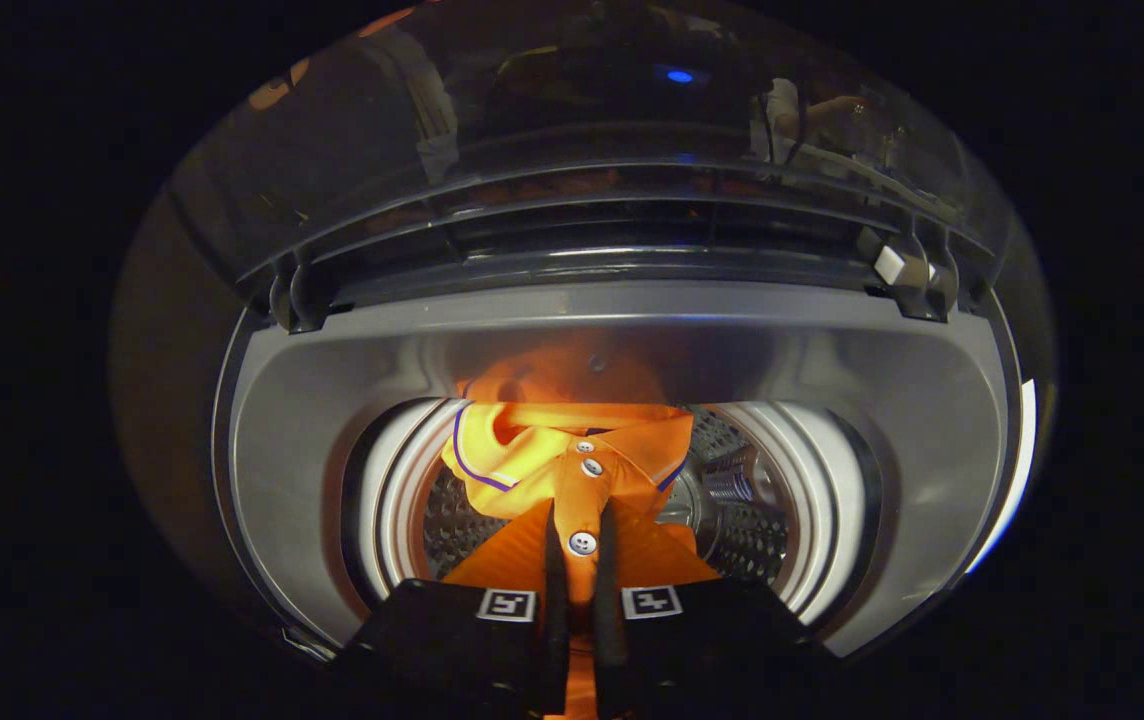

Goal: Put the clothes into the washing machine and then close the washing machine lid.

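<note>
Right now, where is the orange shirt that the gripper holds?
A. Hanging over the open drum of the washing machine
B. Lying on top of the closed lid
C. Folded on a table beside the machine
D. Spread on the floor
A: the gripper is shut on the button strip of the orange shirt, which hangs in the mouth of the perforated drum, with the lid raised behind.

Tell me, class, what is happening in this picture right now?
A hand-held gripper is pinching an orange polo shirt by its buttoned front and holding it over the open drum of a top-loading washing machine. The shirt hangs partly into the drum. The lid stands raised behind, not yet closed.
</note>
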{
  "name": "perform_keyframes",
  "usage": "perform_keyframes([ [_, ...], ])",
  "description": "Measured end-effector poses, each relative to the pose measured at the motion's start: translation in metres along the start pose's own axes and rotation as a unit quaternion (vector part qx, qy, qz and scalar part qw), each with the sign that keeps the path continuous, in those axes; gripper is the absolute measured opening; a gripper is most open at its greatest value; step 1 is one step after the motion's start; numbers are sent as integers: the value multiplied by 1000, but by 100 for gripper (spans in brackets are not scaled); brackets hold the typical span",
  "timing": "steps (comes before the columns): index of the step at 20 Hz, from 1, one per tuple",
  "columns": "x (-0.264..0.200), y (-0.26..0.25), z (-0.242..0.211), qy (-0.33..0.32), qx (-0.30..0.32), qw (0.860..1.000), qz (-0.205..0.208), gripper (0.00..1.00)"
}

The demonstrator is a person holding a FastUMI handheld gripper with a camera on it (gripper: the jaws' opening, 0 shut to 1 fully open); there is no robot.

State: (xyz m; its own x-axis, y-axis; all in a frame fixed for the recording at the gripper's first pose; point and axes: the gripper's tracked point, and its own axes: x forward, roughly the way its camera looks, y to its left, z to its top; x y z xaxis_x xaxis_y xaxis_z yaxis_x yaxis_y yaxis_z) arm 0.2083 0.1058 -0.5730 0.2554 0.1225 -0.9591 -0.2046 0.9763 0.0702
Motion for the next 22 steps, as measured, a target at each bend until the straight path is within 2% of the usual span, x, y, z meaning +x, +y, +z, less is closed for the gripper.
perform_keyframes([
  [2,1,-6,-8,12,-6,1000,-12,45],
  [7,1,-1,-18,22,4,1000,-4,99],
  [15,-10,0,-13,0,-1,1000,-1,99],
  [22,-70,8,14,-112,4,994,19,99],
])
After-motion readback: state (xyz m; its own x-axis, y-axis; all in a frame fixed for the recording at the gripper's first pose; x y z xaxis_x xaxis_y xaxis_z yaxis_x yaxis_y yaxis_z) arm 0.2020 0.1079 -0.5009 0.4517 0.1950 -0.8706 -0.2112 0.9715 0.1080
